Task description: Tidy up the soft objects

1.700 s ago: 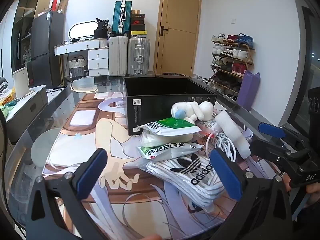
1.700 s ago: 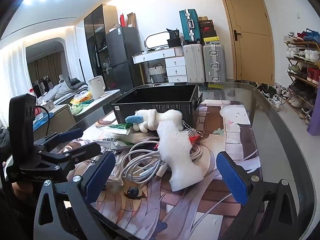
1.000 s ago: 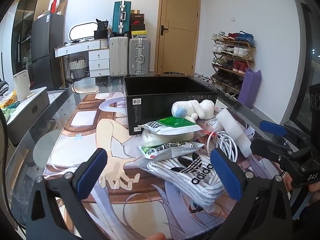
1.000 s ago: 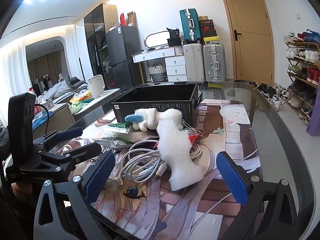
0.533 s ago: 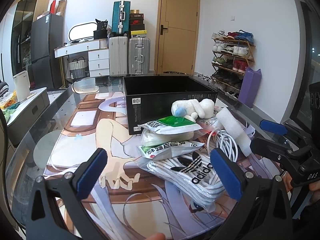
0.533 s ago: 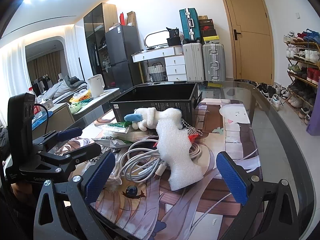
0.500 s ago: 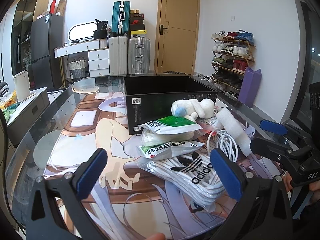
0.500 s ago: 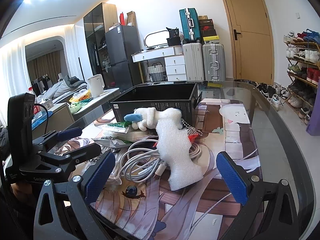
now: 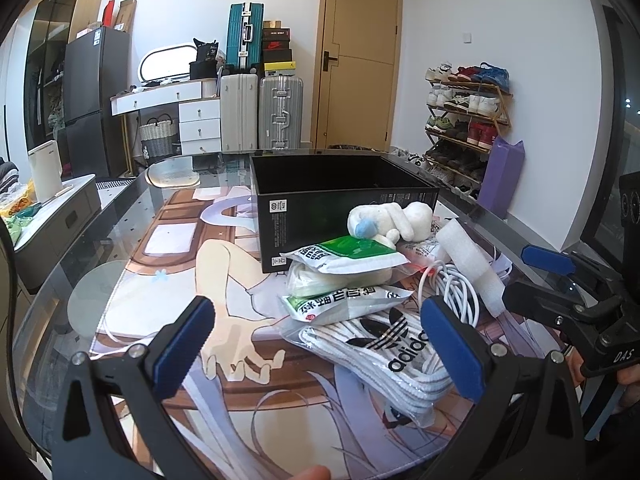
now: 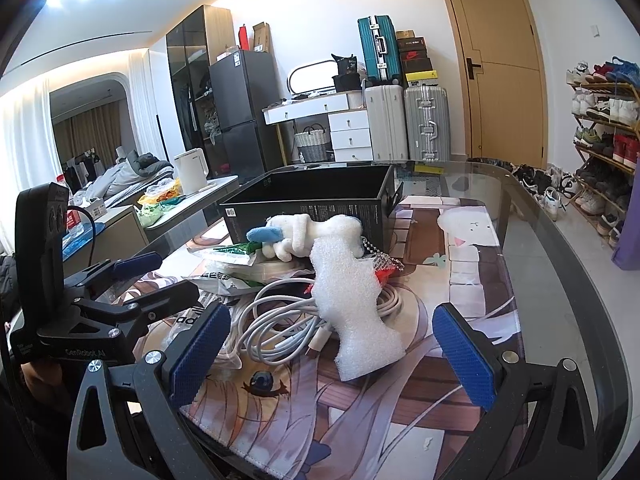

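**Both claws spread wide before a heap of soft goods**

The left claw (image 9: 320, 344) stands wide open, its blue-padded fingers (image 9: 182, 346) holding nothing and touching nothing. Just beyond it lies a clear-wrapped bundle of white ribbed socks (image 9: 384, 354) printed with the black "adidas" name and trefoil. The right claw (image 10: 334, 354) is likewise spread wide and empty; its housing, seen from the left wrist camera, carries the letters "DAS", and the left tool's housing reads "GenRobot.AI" in the right wrist view.

Taking the open black cardboard box (image 9: 340, 196) as the landmark: the sock bundle lies in front of it, nearest the left claw. Between socks and box sit two white-and-green plastic packets (image 9: 344, 254) with Chinese printing, stacked one over the other. A white plush toy with a blue patch (image 9: 390, 220) rests against the box's front right corner. In front of the toy, a piece of white foam padding (image 10: 354, 304) lies across a coil of white cable (image 10: 280, 320), just ahead of the right claw. The box bears a small white label (image 9: 277, 205) on its near face, too small to read. All of it rests on a glass worktop (image 10: 560, 264) covered with an anime-print mat (image 9: 192, 264).
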The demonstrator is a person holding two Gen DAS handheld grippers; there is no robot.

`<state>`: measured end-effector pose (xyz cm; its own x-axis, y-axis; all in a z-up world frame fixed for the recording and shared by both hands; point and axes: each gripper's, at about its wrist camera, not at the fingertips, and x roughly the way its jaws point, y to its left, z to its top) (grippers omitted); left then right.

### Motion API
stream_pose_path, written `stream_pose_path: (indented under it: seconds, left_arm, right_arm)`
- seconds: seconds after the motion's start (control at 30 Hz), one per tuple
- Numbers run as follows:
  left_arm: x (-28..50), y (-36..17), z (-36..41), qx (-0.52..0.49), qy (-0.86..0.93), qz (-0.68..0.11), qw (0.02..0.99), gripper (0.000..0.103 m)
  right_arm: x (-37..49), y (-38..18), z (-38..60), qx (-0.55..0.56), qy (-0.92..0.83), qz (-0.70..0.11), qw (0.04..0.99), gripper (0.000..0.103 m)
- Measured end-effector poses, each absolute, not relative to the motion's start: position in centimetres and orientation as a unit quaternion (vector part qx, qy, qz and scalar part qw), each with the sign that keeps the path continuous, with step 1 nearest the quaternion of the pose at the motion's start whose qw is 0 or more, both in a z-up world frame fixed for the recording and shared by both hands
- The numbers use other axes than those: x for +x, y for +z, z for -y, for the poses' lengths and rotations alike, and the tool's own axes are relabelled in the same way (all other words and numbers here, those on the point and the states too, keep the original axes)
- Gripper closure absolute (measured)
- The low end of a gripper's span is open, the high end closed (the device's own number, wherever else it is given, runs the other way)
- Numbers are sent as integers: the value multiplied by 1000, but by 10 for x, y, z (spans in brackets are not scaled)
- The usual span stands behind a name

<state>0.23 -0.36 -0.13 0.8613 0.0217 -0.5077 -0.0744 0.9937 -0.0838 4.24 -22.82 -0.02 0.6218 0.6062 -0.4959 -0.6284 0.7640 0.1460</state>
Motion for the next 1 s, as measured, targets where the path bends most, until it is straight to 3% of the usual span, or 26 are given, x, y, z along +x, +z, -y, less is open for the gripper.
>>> stream_pose_path:
  seconds: [1.0]
  left_arm:
    - [1, 1, 0, -54, 22, -252, 966, 0]
  right_arm:
    - [41, 1, 231, -25, 340, -274, 899, 0]
